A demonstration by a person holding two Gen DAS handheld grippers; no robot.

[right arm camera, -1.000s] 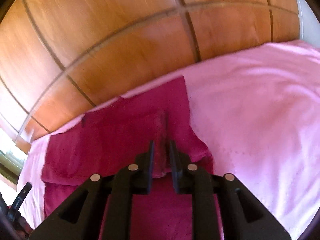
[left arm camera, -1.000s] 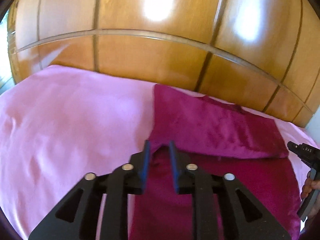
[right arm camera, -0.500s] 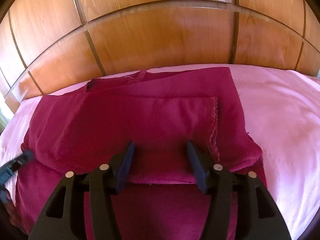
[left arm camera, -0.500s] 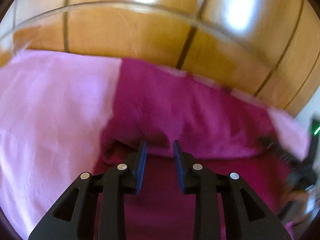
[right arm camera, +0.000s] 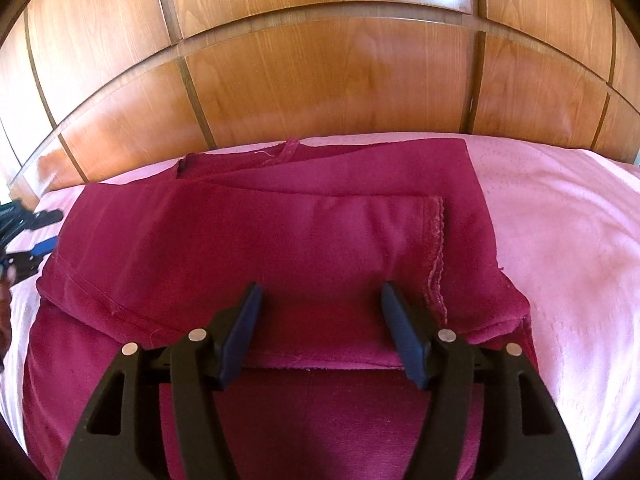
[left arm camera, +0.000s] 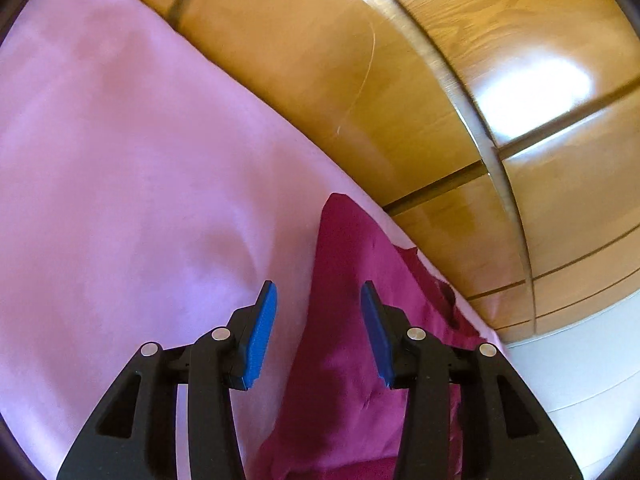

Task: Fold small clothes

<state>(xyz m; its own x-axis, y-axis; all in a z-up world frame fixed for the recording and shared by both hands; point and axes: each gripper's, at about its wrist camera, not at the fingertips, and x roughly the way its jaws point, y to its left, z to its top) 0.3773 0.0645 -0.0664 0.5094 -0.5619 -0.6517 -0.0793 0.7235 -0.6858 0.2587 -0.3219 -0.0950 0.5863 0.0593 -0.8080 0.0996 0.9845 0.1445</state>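
Nearest me in the right wrist view, my right hand-held gripper (right arm camera: 318, 322) has black plastic arms with silver rivets and dark blue ribbed pads; its jaws have just been opening and stand wide apart, gripping nothing, hovering over the folded edge of the garment (right arm camera: 280, 248). That garment is a deep magenta, velvety cloth lying flat on the bed sheet (right arm camera: 560, 240), doubled over so one layer ends in a straight hem just beyond my pads, with a scalloped stitched seam (right arm camera: 436, 248) running down its right part and a loose flap nearer the headboard. In the left wrist view, my left hand-held gripper (left arm camera: 318, 330) is likewise free of cloth, its bright blue pads parted after just opening, straddling the line where the garment's (left arm camera: 352, 320) left edge meets the pale pink sheet (left arm camera: 120, 180), which is smooth with soft creases. Only the right view shows the whole fold; there the left hand-held gripper (right arm camera: 28, 232) peeks in at the far left edge, beside the cloth. Only the left view shows a white wall strip (left arm camera: 580, 360) at lower right. Farthest stands the glossy wooden headboard (right arm camera: 320, 72), panelled with dark grooves and catching bright glare.
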